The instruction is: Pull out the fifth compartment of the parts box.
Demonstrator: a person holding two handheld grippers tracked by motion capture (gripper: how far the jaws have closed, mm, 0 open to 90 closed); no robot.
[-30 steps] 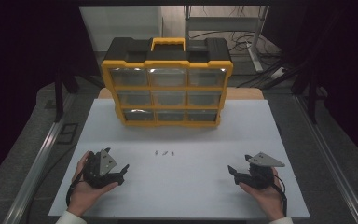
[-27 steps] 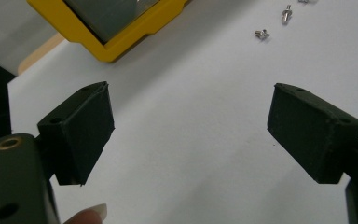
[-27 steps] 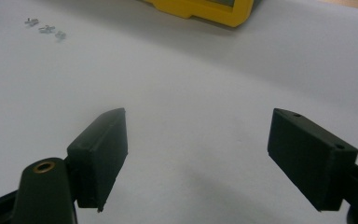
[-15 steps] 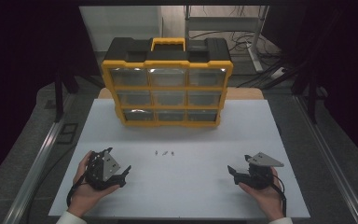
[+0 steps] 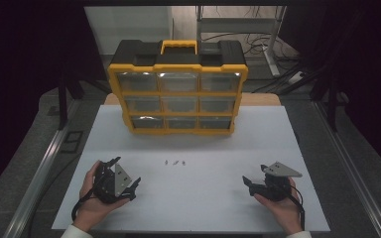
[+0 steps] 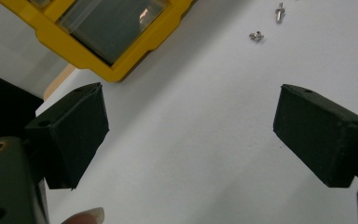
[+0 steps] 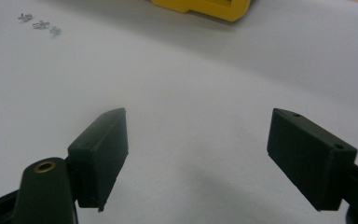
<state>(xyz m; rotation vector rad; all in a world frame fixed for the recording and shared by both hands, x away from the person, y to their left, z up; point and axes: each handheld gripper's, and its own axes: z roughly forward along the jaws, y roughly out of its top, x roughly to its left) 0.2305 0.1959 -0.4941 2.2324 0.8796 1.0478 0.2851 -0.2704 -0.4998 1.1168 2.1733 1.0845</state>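
Three small metal screws (image 5: pixel 175 162) lie close together on the white table (image 5: pixel 203 198), in front of a yellow and black organizer case (image 5: pixel 178 89) that stands upright at the back. My left gripper (image 5: pixel 125 174) rests at the front left, held in a hand, open and empty. In the left gripper view the open gripper (image 6: pixel 191 135) points toward the case's lower corner (image 6: pixel 107 37), with two screws (image 6: pixel 256 35) at upper right. My right gripper (image 5: pixel 253 177) sits at the front right, also open. Its own view shows the gripper (image 7: pixel 196 154) over bare table, with the screws (image 7: pixel 39 23) far off to the upper left.
The case has clear-fronted compartments (image 5: pixel 178 104) and a yellow handle (image 5: pixel 178 46) on top. Metal frame rails (image 5: pixel 44 163) run along both sides of the table. A bench with cables (image 5: pixel 248 34) stands behind.
The left gripper has rolled slightly in the hand and shifted a little. The right gripper, the screws and the case have stayed where they were.
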